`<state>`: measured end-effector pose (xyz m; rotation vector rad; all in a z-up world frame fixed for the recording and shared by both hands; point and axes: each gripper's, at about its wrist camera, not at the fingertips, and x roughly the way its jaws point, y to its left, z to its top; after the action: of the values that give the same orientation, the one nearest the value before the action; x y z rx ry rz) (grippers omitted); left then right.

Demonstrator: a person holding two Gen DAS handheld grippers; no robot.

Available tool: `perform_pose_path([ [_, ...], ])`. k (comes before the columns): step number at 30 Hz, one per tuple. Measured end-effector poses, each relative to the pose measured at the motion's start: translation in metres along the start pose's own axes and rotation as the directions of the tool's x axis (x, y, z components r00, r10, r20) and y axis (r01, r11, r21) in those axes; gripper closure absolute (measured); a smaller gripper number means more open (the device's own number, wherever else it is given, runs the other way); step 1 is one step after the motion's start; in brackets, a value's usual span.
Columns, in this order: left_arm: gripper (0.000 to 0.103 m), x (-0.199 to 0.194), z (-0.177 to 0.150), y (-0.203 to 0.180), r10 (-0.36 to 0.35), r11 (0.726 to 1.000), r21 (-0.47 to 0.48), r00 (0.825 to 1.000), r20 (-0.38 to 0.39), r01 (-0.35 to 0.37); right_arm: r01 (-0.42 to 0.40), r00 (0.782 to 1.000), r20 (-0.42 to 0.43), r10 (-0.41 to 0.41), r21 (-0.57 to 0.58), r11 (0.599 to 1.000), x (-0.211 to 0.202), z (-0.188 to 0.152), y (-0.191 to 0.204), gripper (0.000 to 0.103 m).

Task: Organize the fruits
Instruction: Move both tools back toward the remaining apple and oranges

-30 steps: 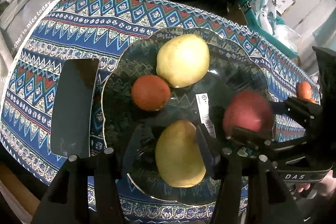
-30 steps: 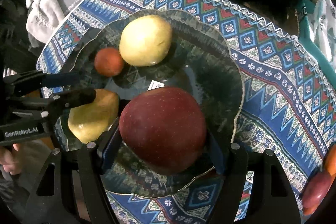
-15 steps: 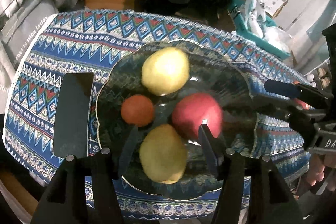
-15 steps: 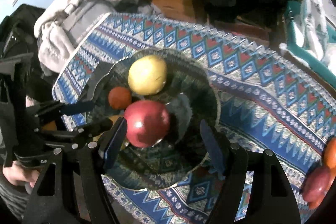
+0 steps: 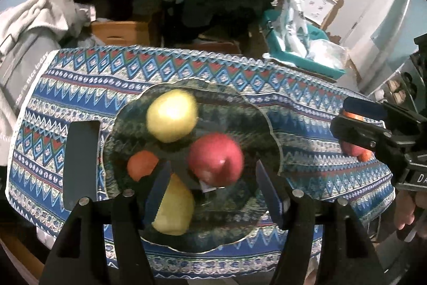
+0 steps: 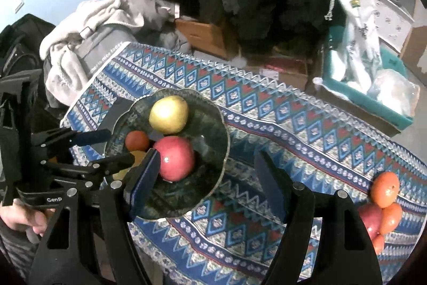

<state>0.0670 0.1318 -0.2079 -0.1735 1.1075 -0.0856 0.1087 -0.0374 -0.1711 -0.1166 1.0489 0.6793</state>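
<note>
- The glass plate (image 6: 213, 179) sits on the patterned cloth of the bench (image 6: 307, 130) and holds four fruits: a yellow pear (image 6: 168, 114) at the far side, a red apple (image 6: 176, 158) near the middle, a small orange fruit (image 6: 137, 140) to its left, and a second yellow pear (image 5: 174, 210) at the near rim
- More fruits (image 6: 384, 202) lie in a loose cluster on the cloth at the bench's right end, well apart from the plate; these look like what is left to gather
- The left gripper (image 5: 212, 192) hangs above the near part of the plate, its jaws opening, with nothing pressed between them; the near pear and the apple only show through the gap from below
- The right gripper (image 6: 205, 179) hangs over the plate's right rim, jaws wide and empty
- Handling, as a judgement: the fruits look firm, smooth and round, of moderate weight, so they may roll or slip out of a shallow pinch
- Best hold is probably across the widest middle of a fruit, pads on opposite sides, squeezing just enough not to bruise
- The small orange ones look softer and lighter, and in a touching cluster one may nudge the others
- The plate looks brittle, so fruit should be set down, not dropped
</note>
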Motion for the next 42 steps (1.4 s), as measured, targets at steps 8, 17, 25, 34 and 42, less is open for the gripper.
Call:
perform_pose_path([
  [8,0.036,-0.01,0.002,-0.031,-0.032,0.998,0.046,0.999,0.011,0.032,0.047,0.998,0.043,-0.047,0.006,0.999,-0.028,-0.01,-0.017,0.029],
  [17,0.03,-0.023,0.007,-0.07,-0.058,0.993,0.11,0.998,0.037,0.054,0.101,0.991,0.083,-0.103,0.027,0.994,-0.059,-0.022,-0.041,0.029],
  [25,0.03,-0.024,0.008,-0.105,-0.068,0.985,0.162,0.997,0.028,0.063,0.145,0.983,0.102,-0.15,0.061,0.988,-0.084,-0.042,-0.072,0.029],
  [34,0.024,-0.023,0.007,-0.141,-0.061,0.973,0.224,0.998,0.022,0.055,0.167,0.976,0.119,-0.182,0.126,0.978,-0.107,-0.063,-0.109,0.029],
  [42,0.024,-0.013,0.003,-0.179,-0.062,0.957,0.285,0.998,0.006,0.058,0.197,0.971,0.101,-0.219,0.188,0.962,-0.123,-0.085,-0.148,0.029],
])
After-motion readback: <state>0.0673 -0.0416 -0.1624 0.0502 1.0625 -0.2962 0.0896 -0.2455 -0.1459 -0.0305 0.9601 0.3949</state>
